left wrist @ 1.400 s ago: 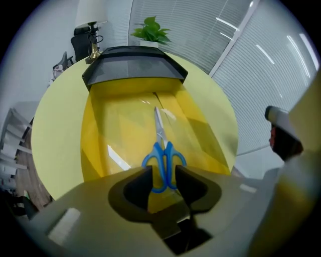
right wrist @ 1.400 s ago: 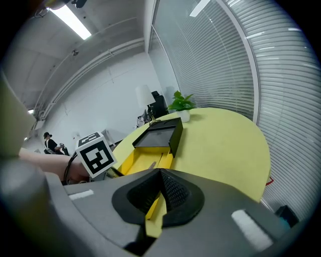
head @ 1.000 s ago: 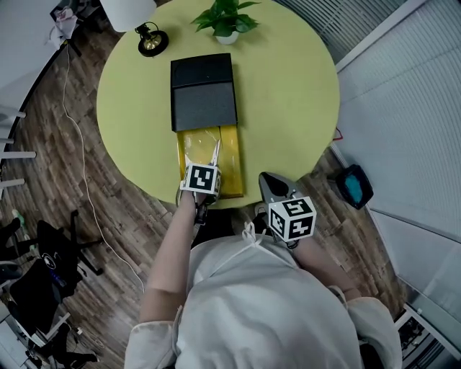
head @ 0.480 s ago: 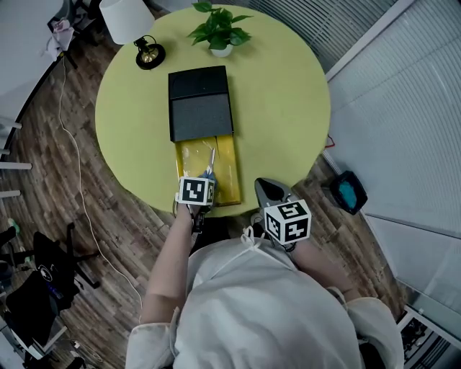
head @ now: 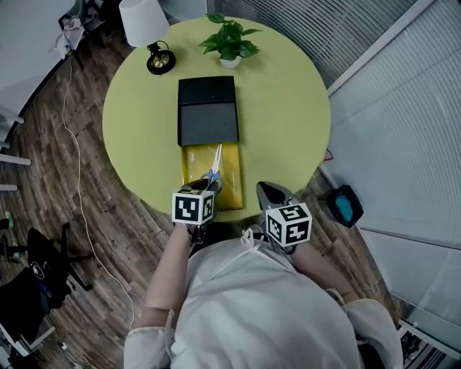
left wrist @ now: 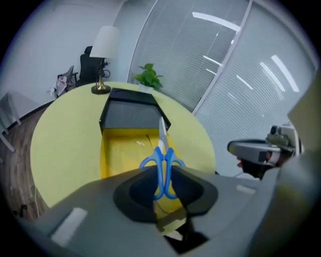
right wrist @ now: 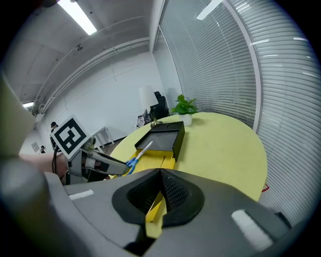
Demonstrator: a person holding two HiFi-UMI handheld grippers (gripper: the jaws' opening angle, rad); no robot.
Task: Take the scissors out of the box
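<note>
Floor: dark wood planks (head: 86, 230) run all round the table; a thin pale cable (head: 72, 144) trails over them on the left.
Table: round, with a plain yellow-green top (head: 288, 108).
Lamp: table lamp (head: 144, 21) with a white shade on a round brass-coloured base, at the table's far left edge.
Plant: small green potted plant (head: 230, 42) in a white pot, near the lamp at the far edge.
Windows: slatted blinds (head: 403, 130) cover the wall to the right.
Wall: plain white (right wrist: 115, 80) behind the lamp.
Light: long ceiling strip lights (right wrist: 80, 17), lit.
Chair: black office chair (head: 29, 277), lower left, well apart from the table.
Floor object: dark, with a bright blue face (head: 344, 204), near the blinds; its kind is unclear.
</note>
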